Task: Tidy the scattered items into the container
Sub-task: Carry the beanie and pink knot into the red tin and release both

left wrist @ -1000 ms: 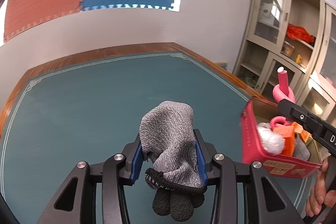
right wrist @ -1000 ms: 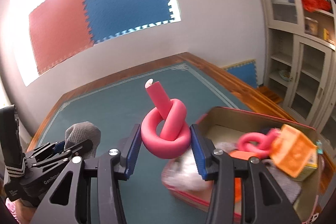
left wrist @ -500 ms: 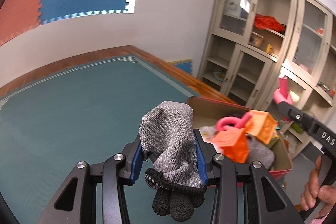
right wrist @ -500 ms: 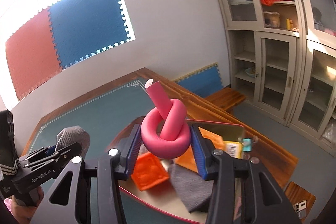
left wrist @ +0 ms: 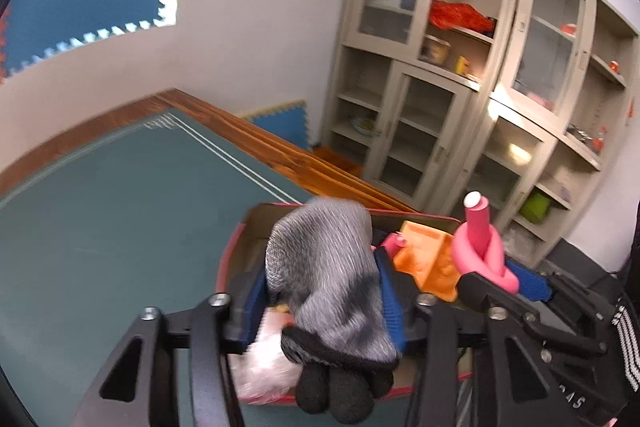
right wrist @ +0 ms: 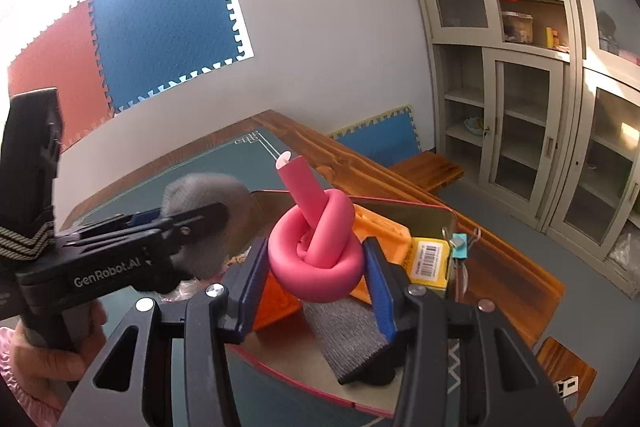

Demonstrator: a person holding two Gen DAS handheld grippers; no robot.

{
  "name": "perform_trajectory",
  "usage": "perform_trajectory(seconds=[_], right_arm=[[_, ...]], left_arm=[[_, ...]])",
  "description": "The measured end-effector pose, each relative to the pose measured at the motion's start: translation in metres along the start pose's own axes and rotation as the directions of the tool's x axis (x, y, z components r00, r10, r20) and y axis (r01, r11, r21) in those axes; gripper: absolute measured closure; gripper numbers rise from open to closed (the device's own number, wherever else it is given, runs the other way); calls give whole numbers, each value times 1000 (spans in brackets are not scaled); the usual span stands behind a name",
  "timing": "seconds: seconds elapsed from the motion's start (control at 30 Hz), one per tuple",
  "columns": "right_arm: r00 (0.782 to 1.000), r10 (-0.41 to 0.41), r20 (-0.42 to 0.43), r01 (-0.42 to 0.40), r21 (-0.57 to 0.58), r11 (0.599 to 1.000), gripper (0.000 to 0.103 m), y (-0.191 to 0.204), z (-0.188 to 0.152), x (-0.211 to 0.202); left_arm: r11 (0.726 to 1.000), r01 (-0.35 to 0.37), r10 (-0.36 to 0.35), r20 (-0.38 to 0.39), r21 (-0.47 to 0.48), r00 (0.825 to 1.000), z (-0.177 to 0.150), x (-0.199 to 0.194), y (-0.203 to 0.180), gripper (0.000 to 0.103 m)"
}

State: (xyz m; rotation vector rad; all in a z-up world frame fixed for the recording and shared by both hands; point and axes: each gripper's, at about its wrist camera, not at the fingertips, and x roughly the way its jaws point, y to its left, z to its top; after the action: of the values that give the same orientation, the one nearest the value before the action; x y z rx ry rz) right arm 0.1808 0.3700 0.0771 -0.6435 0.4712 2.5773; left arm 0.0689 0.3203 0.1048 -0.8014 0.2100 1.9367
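My left gripper (left wrist: 320,295) is shut on a grey knit glove (left wrist: 324,275) with black fingertips and holds it above the red-rimmed cardboard box (left wrist: 240,235). My right gripper (right wrist: 314,271) is shut on a pink knotted foam tube (right wrist: 316,247) and holds it over the same box (right wrist: 432,213). The left gripper and glove (right wrist: 200,195) show at the left of the right wrist view. The tube (left wrist: 480,251) shows at the right of the left wrist view. The box holds orange blocks (left wrist: 424,259), a grey cloth (right wrist: 344,327), a yellow packet (right wrist: 430,259) and a clear plastic bag (left wrist: 260,363).
The box sits on a teal mat (left wrist: 100,227) near the table's wooden right edge (right wrist: 500,259). Beige glass-door cabinets (left wrist: 460,87) stand against the wall beyond. A wooden bench (right wrist: 428,167) and a blue foam tile (right wrist: 380,143) lie beside the table.
Both grippers have moved right and forward with their loads and now hang over the box. The two grippers have come closer together.
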Motion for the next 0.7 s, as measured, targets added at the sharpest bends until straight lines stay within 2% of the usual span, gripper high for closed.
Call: perform_trajectory(seconds=[0.07, 0.1, 0.17, 0.53, 0.7], right_arm=[[1000, -3, 4, 3, 14, 1000, 47, -5, 0, -2], [1000, -4, 7, 4, 23, 1000, 42, -7, 0, -3], [1000, -5, 14, 5, 44, 999, 36, -12, 1, -5], [1000, -1, 31, 0, 54, 999, 36, -7, -2, -8], [999, 9, 33, -10, 33, 999, 35, 4, -3, -9]], left_arm=[[1000, 4, -4, -7, 1, 1000, -2, 3, -1, 27], [1000, 3, -3, -7, 0, 1000, -3, 4, -2, 26], [1000, -4, 4, -4, -2, 1000, -6, 3, -2, 26], [999, -42, 43, 40, -20, 998, -9, -21, 12, 26], [995, -96, 98, 63, -35, 993, -16, -36, 24, 26]])
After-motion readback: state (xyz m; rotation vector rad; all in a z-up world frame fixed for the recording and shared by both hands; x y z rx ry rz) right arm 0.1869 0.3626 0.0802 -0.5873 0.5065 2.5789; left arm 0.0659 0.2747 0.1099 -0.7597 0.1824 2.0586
